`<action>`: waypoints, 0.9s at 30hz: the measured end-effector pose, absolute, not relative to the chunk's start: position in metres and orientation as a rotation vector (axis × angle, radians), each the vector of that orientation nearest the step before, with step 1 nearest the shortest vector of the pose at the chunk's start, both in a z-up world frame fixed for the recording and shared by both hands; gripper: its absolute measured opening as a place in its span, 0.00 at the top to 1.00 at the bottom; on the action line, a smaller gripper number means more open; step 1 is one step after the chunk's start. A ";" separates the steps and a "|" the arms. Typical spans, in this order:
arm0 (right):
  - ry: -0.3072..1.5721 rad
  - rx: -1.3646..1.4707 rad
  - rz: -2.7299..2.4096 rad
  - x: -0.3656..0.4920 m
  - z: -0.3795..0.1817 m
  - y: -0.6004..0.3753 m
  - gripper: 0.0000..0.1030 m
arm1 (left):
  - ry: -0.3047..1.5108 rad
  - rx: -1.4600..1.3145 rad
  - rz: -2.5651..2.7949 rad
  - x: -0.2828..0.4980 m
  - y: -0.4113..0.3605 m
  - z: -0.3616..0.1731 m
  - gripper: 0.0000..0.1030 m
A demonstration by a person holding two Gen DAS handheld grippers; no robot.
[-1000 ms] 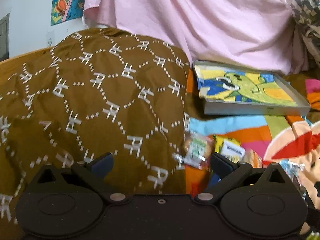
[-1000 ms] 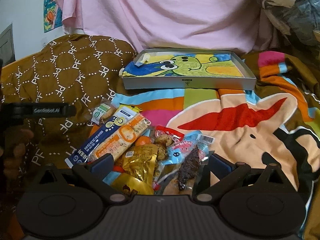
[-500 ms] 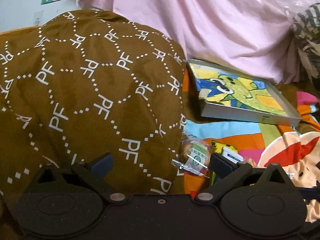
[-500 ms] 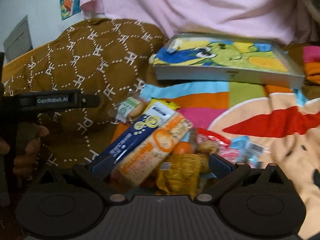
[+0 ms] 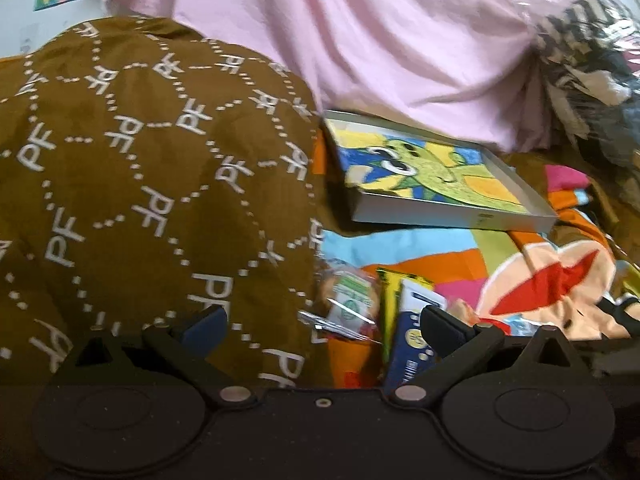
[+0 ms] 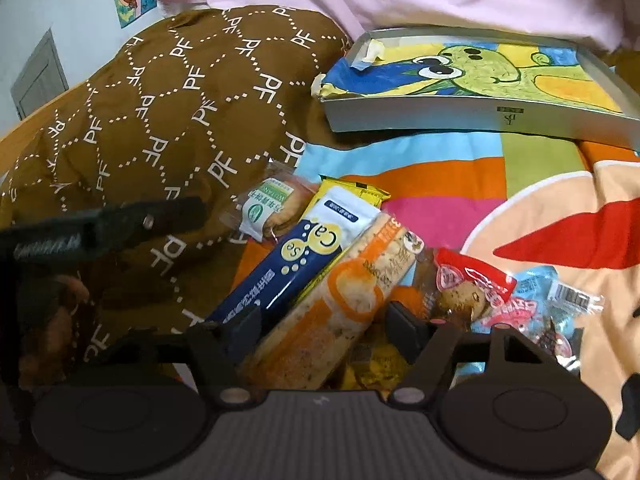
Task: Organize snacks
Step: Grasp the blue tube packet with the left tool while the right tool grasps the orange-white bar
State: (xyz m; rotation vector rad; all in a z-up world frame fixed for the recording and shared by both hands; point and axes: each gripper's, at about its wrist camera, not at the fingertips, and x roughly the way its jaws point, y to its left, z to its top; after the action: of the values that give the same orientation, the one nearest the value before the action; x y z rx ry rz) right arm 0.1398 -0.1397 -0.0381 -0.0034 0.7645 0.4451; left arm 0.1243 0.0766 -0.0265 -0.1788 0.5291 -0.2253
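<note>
A pile of snacks lies on the colourful blanket. In the right wrist view my right gripper (image 6: 326,326) is open, its fingers on either side of an orange cracker pack (image 6: 340,300). A blue-and-white biscuit pack (image 6: 304,260) lies just left of it, a clear green-label pastry packet (image 6: 270,210) beyond, and red and blue small packets (image 6: 476,280) to the right. My left gripper (image 5: 320,328) is open and empty over the brown cover, close to the pastry packet (image 5: 348,300) and the blue pack (image 5: 412,344). A grey tray (image 6: 460,114) with a cartoon picture lies behind.
A brown patterned cover (image 5: 140,180) bulges on the left. Pink cloth (image 5: 380,40) hangs behind the tray (image 5: 452,216). The left gripper's body and the hand holding it show at the left of the right wrist view (image 6: 100,228).
My right gripper has moved forward and down onto the snack pile, so the orange pack now sits between its fingers. My left gripper has shifted right toward the snacks.
</note>
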 end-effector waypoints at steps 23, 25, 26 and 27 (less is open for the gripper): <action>0.791 -0.161 0.467 0.109 -0.025 -0.182 0.63 | 0.620 0.044 -0.435 0.120 0.023 -0.047 0.08; 0.782 -0.186 0.462 0.104 -0.025 -0.182 0.64 | 0.639 0.063 -0.433 0.122 0.019 -0.050 0.20; 0.780 -0.193 0.460 0.103 -0.025 -0.182 0.64 | 0.650 0.075 -0.436 0.124 0.016 -0.051 0.21; 0.779 -0.195 0.457 0.101 -0.025 -0.181 0.64 | 0.661 0.087 -0.434 0.125 0.014 -0.053 0.25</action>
State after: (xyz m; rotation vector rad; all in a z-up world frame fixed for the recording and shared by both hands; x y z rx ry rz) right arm 0.1014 -0.1814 -0.0252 -0.1952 0.7785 0.4571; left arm 0.1252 0.0142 -0.0533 0.0872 0.6611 -0.4344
